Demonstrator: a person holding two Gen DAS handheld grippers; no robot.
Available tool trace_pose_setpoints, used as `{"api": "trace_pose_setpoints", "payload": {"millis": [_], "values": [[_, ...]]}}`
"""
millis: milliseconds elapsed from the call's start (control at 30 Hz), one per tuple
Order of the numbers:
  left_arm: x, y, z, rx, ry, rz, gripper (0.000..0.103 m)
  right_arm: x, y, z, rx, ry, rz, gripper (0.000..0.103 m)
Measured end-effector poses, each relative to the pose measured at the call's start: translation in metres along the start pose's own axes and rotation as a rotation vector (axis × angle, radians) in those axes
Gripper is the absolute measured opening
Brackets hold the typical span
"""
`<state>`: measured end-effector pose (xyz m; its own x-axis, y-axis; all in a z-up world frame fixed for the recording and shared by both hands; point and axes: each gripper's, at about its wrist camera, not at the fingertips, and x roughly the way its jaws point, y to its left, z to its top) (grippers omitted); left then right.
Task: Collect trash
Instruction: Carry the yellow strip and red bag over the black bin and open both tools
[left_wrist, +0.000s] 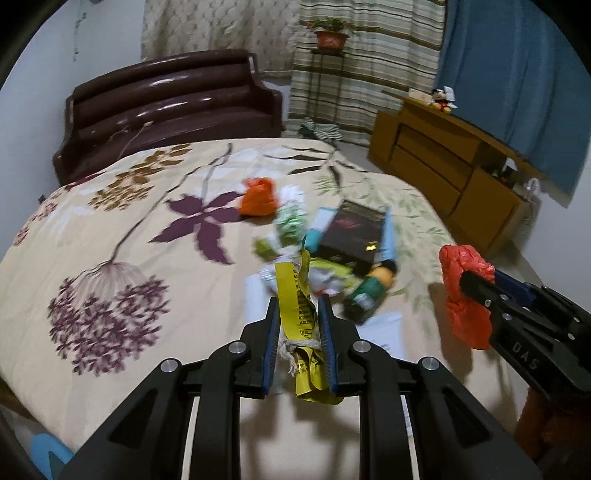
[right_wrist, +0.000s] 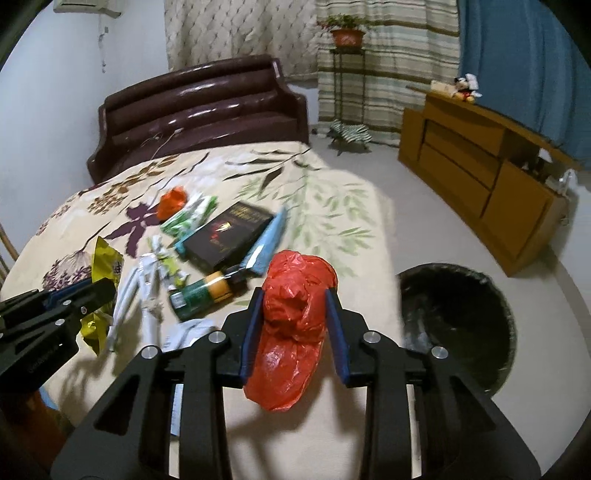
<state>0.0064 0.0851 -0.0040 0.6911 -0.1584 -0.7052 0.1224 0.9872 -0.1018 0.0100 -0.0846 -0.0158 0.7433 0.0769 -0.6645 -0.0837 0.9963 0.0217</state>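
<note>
Red plastic bag, crumpled, was clamped between the right tongs and held above the bed's right edge, clear of the cover. Yellow wrapper was clamped in the left tongs, along with a bit of white string, lifted over the near part of the bed.

Step in hand, as judged: both pieces picked, carry to the bin pending. Black-lined trash bin stood on the floor just off the bed's right edge, near the right tongs. The next move would call for swinging the red bag over the bin's mouth and parting the tongs, then bringing the wrapper across the same way.

Still on the bed, near its middle towards the right edge: an orange bag, green-and-white packets, a dark box, a light-blue wrapper, a green and yellow bottle lying down, white papers. Much trash left.

Bed cover cream with purple flowers and green leaves; glossy brown headboard at the far end. Wooden cabinet by a blue curtain, potted plant on a stand, pale floor.
</note>
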Motion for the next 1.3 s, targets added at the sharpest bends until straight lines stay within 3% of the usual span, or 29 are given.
{"api": "trace_pose_setpoints", "payload": {"millis": [367, 633, 1300], "values": [[0.014, -0.078, 0.021, 0.093, -0.019, -0.113, 0.022, -0.014, -0.088, -0.001, 0.095, -0.039, -0.163, 0.032], [0.034, -0.141, 0.026, 0.174, -0.003, -0.174, 0.022, -0.013, -0.135, -0.004, 0.138, -0.046, -0.233, 0.032], [0.090, -0.224, 0.035, 0.290, 0.027, -0.162, 0.022, 0.016, -0.200, -0.008, 0.206, -0.032, -0.270, 0.032]]}}
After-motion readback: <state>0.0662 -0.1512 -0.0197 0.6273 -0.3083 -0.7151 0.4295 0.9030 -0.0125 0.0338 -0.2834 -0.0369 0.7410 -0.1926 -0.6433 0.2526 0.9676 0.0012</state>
